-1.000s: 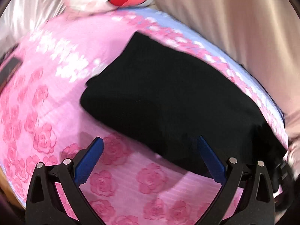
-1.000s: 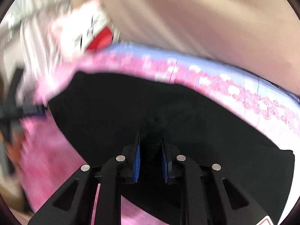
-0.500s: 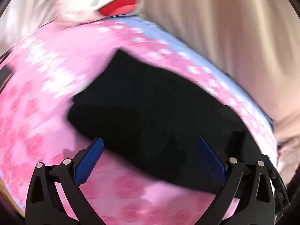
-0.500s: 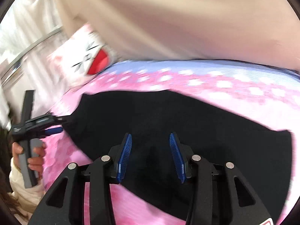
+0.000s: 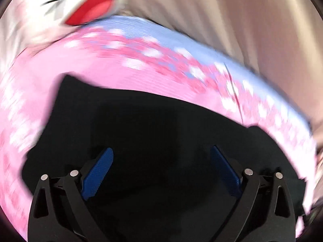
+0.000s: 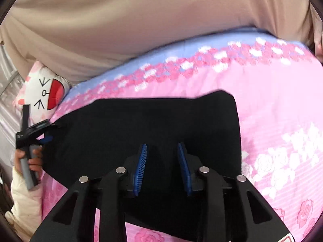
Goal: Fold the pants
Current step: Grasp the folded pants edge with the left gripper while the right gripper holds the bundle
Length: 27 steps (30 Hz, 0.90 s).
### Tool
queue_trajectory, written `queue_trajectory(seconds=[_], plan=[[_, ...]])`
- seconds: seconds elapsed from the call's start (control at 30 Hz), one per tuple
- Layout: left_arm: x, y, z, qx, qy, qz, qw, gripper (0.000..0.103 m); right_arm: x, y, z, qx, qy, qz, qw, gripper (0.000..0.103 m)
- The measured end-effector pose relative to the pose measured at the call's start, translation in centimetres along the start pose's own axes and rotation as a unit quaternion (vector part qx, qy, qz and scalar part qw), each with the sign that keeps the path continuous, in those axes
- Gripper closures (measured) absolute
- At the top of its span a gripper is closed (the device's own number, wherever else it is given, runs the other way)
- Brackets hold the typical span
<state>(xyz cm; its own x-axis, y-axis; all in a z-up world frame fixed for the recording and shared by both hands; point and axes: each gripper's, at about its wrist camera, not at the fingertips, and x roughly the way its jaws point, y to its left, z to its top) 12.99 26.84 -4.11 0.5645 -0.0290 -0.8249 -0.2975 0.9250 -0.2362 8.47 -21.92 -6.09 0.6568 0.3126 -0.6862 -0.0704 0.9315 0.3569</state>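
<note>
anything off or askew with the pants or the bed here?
Nothing stands out. The black folded pants lie flat on the pink rose-print bedsheet, edges fairly straight, one far corner slightly raised. Both claws are open above the cloth, left claw and right claw, gripping nothing.

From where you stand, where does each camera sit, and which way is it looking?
Left wrist view: sits on the left tool, looking down along its open blue fingers at the black pants on the pink sheet.
Right wrist view: sits on the right tool, fingers parted above the pants; the person's left hand and the left tool show at the pants' left edge.
Shared: pants, sheet, cartoon pillow, beige curtain.
</note>
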Motion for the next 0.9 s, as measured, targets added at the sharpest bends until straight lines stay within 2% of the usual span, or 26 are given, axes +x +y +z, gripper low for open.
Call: queue_trajectory(seconds=[0.07,0.17,0.2,0.27,0.33,0.4,0.43,0.5,0.53,0.57,0.63,0.7,0.77,0.83,0.9], plan=[[-3.0,4.0,-1.0,-0.049,-0.022,0.009,0.9985,0.006,-0.1,1.2,-0.3,-0.017,-0.012,0.017,1.000,0.054],[-5.1,9.4,-3.5,-0.125,-0.023,0.047,0.9908,0.006,0.4,3.2,-0.8,-0.046,-0.025,0.054,0.997,0.051],[-5.0,10.9,-4.3,-0.151,-0.012,0.050,0.9871,0.006,0.8,4.0,-1.0,-0.060,-0.029,0.069,0.995,0.051],[-3.5,12.8,-5.5,-0.191,0.014,0.027,0.9810,0.005,1.6,5.4,-1.4,-0.082,-0.032,0.091,0.992,0.050],[-4.0,12.1,-5.3,-0.176,-0.027,0.034,0.9835,0.005,2.5,6.4,-1.8,-0.095,-0.013,0.110,0.989,0.048],[-2.7,11.6,-4.7,-0.181,-0.025,0.005,0.9831,0.005,2.9,7.0,-2.1,-0.105,0.001,0.108,0.989,0.047],[-2.3,11.1,-4.2,-0.180,-0.045,0.028,0.9823,0.005,2.9,7.0,-2.2,-0.106,0.005,0.112,0.988,0.043],[-1.4,10.6,-3.3,-0.177,-0.055,0.047,0.9816,0.008,2.8,6.5,-2.2,-0.096,0.001,0.117,0.988,0.039],[-1.2,10.4,-3.0,-0.178,-0.065,0.067,0.9795,0.022,2.7,6.0,-2.2,-0.084,-0.001,0.119,0.989,0.038],[-1.2,10.1,-2.7,-0.174,-0.071,0.095,0.9776,0.059,2.7,5.6,-2.1,-0.072,-0.003,0.121,0.990,0.038],[-0.9,9.5,-1.6,-0.164,-0.071,0.082,0.9805,0.080,2.6,4.9,-2.1,-0.056,-0.007,0.128,0.990,0.037],[-2.2,7.6,-0.8,-0.144,-0.084,0.091,0.9819,0.081,2.7,4.5,-1.9,-0.044,-0.006,0.135,0.990,0.037],[-4.5,4.6,-0.3,-0.098,-0.120,0.082,0.9845,0.081,2.9,4.7,-1.9,-0.046,-0.006,0.133,0.990,0.036],[-6.9,0.5,0.1,-0.046,-0.150,0.055,0.9861,0.082,2.8,4.9,-1.8,-0.048,-0.008,0.133,0.990,0.036],[-9.7,-5.4,0.1,0.026,-0.178,0.014,0.9835,0.082,2.7,4.8,-1.7,-0.043,-0.011,0.133,0.990,0.036]])
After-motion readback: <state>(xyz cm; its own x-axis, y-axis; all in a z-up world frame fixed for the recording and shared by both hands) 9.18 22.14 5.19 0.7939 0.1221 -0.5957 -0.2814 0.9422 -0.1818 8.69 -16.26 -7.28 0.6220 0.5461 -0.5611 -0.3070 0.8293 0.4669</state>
